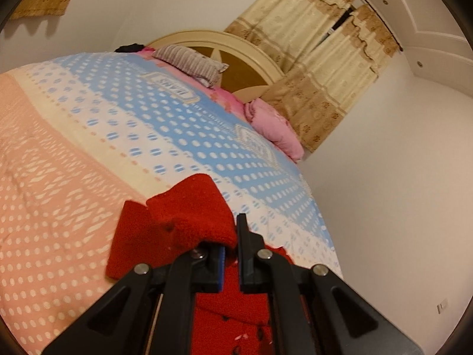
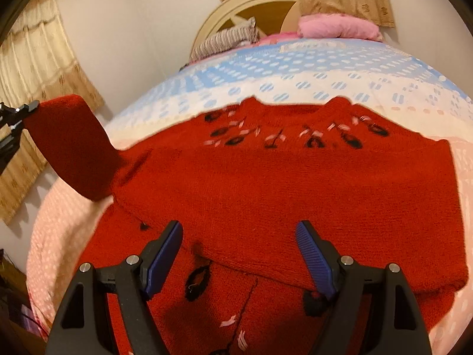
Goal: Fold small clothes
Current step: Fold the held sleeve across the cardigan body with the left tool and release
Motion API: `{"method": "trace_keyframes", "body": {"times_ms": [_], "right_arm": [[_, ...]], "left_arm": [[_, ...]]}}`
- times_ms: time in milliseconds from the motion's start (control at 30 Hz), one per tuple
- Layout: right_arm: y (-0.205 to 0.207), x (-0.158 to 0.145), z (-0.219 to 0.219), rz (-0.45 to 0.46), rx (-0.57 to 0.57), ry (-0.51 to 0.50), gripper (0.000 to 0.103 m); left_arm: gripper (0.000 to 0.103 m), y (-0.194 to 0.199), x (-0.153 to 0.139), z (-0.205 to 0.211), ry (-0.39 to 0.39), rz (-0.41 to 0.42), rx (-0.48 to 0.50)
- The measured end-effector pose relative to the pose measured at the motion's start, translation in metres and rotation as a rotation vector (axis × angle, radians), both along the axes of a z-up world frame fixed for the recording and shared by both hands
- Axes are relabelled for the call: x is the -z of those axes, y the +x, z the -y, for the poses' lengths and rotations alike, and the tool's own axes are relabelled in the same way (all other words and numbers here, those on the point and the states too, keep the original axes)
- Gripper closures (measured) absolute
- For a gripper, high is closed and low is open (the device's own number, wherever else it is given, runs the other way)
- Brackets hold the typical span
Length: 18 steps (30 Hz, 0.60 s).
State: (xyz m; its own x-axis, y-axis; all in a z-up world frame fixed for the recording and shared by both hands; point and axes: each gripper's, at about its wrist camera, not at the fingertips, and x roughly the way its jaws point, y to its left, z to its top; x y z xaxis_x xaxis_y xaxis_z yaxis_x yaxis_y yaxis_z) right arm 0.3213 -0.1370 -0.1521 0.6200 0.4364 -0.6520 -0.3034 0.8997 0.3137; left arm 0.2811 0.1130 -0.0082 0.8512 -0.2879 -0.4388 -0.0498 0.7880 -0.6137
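Lying on the bed [image 2: 369, 68], the red sweater [image 2: 280, 183] has one sleeve [image 2: 71, 148] lifted, pinched by the left gripper [image 1: 232, 254]; the right gripper [image 2: 239, 254] hovers spread above its body

Bedroom: bed [image 1: 88, 136], pillows [image 1: 189, 59], curtains [image 1: 310, 53].
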Motion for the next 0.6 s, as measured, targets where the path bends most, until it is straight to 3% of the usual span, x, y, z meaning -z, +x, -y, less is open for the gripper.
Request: {"method": "trace_keyframes", "body": {"times_ms": [300, 600], "right_arm": [[-0.051, -0.039, 0.023, 0.098, 0.002, 0.014, 0.023], [-0.082, -0.028, 0.046, 0.099, 0.007, -0.04, 0.023]], "left_arm": [[0.097, 0.015, -0.033, 0.045, 0.005, 0.052, 0.065], [0.097, 0.034, -0.04, 0.105, 0.012, 0.056, 0.161]]}}
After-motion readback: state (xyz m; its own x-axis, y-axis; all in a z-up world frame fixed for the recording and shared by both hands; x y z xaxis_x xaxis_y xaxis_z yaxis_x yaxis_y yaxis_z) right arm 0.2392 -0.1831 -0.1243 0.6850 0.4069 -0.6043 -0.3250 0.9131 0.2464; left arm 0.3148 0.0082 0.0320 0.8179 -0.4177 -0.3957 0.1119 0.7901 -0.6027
